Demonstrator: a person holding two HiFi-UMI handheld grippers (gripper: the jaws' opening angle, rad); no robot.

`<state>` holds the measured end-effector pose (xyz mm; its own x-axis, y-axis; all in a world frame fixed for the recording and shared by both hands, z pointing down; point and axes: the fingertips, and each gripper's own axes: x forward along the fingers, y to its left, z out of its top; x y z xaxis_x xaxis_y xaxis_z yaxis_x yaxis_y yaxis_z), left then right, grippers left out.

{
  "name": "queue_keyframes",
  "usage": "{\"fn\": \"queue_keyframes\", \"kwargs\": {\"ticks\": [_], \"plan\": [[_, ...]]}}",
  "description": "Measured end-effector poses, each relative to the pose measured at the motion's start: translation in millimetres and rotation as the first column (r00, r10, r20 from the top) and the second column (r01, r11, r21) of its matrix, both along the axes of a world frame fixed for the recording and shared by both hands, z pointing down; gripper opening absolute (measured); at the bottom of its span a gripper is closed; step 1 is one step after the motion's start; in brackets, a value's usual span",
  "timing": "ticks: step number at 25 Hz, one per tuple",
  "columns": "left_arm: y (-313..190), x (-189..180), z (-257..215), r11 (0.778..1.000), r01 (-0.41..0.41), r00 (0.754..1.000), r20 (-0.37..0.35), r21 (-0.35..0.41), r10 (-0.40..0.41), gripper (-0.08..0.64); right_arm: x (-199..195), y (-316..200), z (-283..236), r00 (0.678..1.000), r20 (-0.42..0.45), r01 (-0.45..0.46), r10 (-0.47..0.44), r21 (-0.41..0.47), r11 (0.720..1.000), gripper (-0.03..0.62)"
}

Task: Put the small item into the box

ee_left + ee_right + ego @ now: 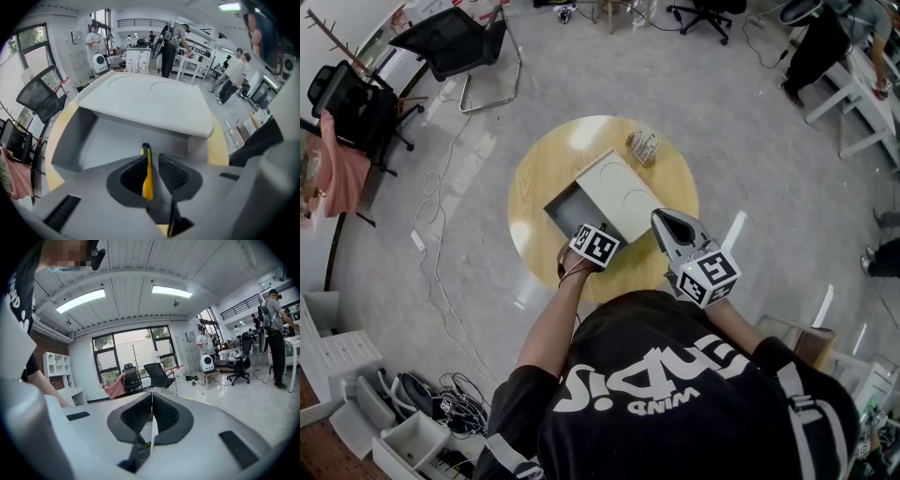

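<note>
Standing on edge between the jaws of the left gripper [151, 157], the item [146, 180] is a thin yellow strip with a dark tip. The jaws are clamped on its flat sides. Its long axis runs along the jaws, and the dark tip pokes out past them towards the box [70, 140]. The grey box has its open part facing the gripper, and the item's tip hangs at the near edge of that opening. The lid [145, 101] covers the far part of the box.

In the head view the box [567, 208] lies slantwise in the middle of a round wooden table [534, 169], with a small packet [644, 143] near the far rim, apart from the box. The right gripper [152, 401] has its jaws pressed together with nothing between them. It points up into the room, and sits at the table's near right edge [673, 225], just beside the box's corner
</note>
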<state>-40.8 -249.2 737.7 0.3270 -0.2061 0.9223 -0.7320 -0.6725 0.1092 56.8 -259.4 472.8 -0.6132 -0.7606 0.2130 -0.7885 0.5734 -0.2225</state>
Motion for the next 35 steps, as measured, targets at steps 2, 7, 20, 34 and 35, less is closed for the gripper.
{"fn": "queue_keyframes", "kwargs": {"ticks": [2, 7, 20, 34, 35], "plan": [[-1, 0, -1, 1.000, 0.005, 1.000, -0.006, 0.007, -0.005, 0.077, 1, 0, -1, 1.000, -0.002, -0.003, 0.003, 0.002, 1.000, 0.005], [-3, -8, -13, 0.997, 0.056, 0.998, -0.028, 0.060, -0.054, 0.023, 4, 4, -4, 1.000, -0.008, -0.014, 0.014, 0.001, 1.000, 0.005], [-13, -32, -109, 0.946, 0.232, 0.956, -0.232, 0.224, -0.180, 0.009, -4, 14, -6, 1.000, -0.008, 0.014, -0.014, 0.009, 1.000, 0.005], [19, -48, -268, 0.769, 0.431, 0.843, -0.516, 0.472, -0.156, 0.009, 2, 23, -19, 1.000, 0.004, 0.024, -0.025, 0.047, 0.999, 0.004], [24, -48, -274, 0.754, 0.439, 0.836, -0.529, 0.488, -0.144, 0.009, 3, 24, -19, 1.000, 0.005, 0.025, -0.025, 0.050, 0.998, 0.004]]}}
